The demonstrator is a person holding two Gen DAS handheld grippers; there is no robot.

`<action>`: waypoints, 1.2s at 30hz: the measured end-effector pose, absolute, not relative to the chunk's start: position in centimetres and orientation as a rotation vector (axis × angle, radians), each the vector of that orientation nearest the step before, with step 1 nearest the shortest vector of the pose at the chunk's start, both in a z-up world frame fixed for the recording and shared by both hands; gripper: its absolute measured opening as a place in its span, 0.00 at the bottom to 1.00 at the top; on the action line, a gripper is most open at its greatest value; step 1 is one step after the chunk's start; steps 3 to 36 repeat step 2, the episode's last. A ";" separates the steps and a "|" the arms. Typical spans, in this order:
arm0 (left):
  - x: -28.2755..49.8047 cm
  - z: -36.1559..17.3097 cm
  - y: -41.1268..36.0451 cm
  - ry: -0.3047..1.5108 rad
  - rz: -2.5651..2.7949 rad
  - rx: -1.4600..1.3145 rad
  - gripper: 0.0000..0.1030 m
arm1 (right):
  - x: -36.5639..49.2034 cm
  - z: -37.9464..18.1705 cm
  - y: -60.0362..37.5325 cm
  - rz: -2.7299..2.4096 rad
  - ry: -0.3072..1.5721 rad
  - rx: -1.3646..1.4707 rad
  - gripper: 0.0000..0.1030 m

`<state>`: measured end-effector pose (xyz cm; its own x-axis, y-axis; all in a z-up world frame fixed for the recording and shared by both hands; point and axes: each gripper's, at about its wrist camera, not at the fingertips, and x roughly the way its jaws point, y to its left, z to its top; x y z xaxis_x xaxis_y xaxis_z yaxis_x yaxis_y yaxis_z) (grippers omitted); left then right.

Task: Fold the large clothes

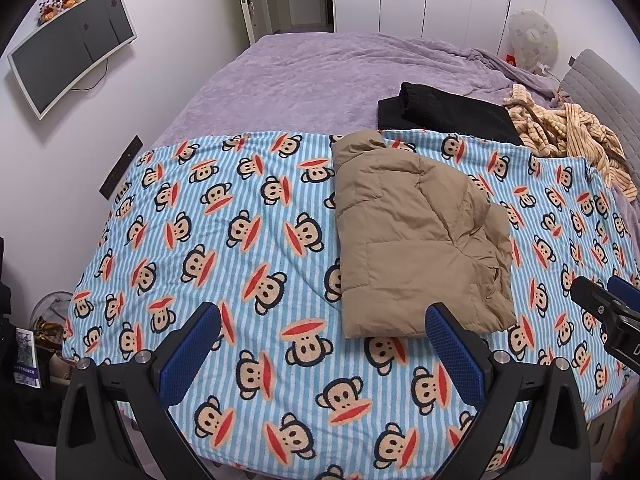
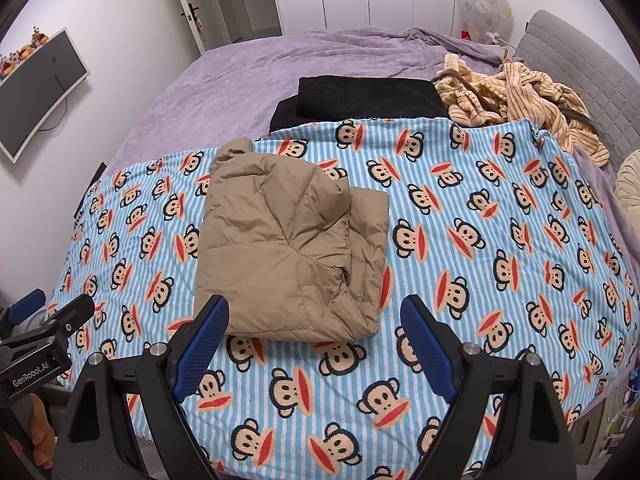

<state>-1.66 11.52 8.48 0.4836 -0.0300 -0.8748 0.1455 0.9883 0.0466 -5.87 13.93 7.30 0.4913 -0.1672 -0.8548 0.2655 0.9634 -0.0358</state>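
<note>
A tan puffer jacket [image 1: 416, 236] lies folded into a compact rectangle on the blue monkey-print blanket [image 1: 248, 240]; it also shows in the right wrist view [image 2: 288, 248]. My left gripper [image 1: 320, 320] is open and empty, above the blanket just near of the jacket's front edge. My right gripper [image 2: 316, 316] is open and empty, its fingers either side of the jacket's near edge, not touching it. The right gripper shows at the right edge of the left view [image 1: 604, 292], and the left gripper at the left edge of the right view [image 2: 52, 304].
A folded black garment [image 1: 444, 112] lies beyond the jacket on the purple bedspread [image 1: 312, 80]. A crumpled striped beige garment [image 1: 568, 132] sits at the back right by the grey headboard [image 2: 580, 64]. A monitor [image 1: 68, 52] hangs on the left wall.
</note>
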 end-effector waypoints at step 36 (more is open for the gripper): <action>-1.5 8.5 11.4 1.064 -0.109 0.120 0.99 | -6.0 7.2 13.9 -0.263 1.026 0.106 0.87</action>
